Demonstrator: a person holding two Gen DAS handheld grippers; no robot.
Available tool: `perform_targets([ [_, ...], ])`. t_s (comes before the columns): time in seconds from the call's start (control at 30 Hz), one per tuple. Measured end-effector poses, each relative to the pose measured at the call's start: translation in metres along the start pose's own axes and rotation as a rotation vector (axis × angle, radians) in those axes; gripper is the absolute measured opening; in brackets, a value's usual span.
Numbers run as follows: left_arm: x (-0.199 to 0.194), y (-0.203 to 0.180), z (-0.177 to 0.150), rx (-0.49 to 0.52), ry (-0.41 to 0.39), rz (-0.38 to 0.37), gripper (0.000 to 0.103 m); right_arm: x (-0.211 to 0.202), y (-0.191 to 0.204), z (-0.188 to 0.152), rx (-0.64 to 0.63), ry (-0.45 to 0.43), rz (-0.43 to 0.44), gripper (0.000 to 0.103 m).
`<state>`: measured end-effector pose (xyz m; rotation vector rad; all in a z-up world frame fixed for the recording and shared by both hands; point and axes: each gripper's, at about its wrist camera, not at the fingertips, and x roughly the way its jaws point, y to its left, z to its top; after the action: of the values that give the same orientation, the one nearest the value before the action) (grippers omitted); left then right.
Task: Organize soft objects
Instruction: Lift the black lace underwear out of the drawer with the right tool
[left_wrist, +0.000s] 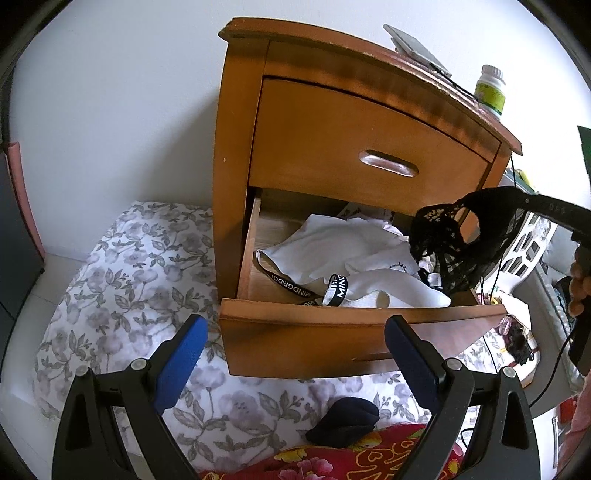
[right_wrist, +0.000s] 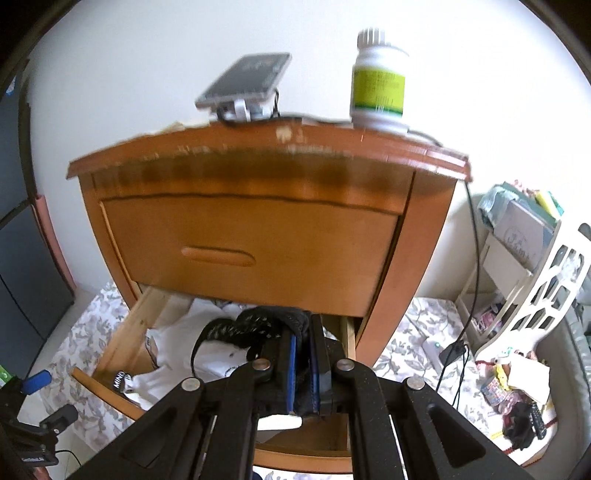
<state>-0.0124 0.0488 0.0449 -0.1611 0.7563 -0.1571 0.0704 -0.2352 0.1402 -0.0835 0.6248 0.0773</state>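
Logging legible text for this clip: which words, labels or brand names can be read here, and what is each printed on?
"MINDGRID": white letters on the black strap lying on the white clothes in the open lower drawer.
"MIND": a second loop of that strap; the rest is folded out of sight.
White bottle on the nightstand: yellow-green label, print too blurred to read.
Flat grey device beside it: marks unreadable.

Black tongs (left_wrist: 291, 354) with blue pads (left_wrist: 179, 363) and silver pivot screws (left_wrist: 137, 363).
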Motion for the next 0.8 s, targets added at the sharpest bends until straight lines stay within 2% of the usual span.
perform_targets([
  [0.47, -0.032, -0.005, -0.004, 0.003, -0.039, -0.002, 0.097, -0.08, 0.007, 0.015, -0.024, -0.149, 0.006, 0.006],
  [0.8, -0.052, -0.014, -0.007, 0.014, -0.065, 0.002, 0.097, -0.151, 0.018, 0.016, -0.066, -0.269, 0.041, 0.006],
])
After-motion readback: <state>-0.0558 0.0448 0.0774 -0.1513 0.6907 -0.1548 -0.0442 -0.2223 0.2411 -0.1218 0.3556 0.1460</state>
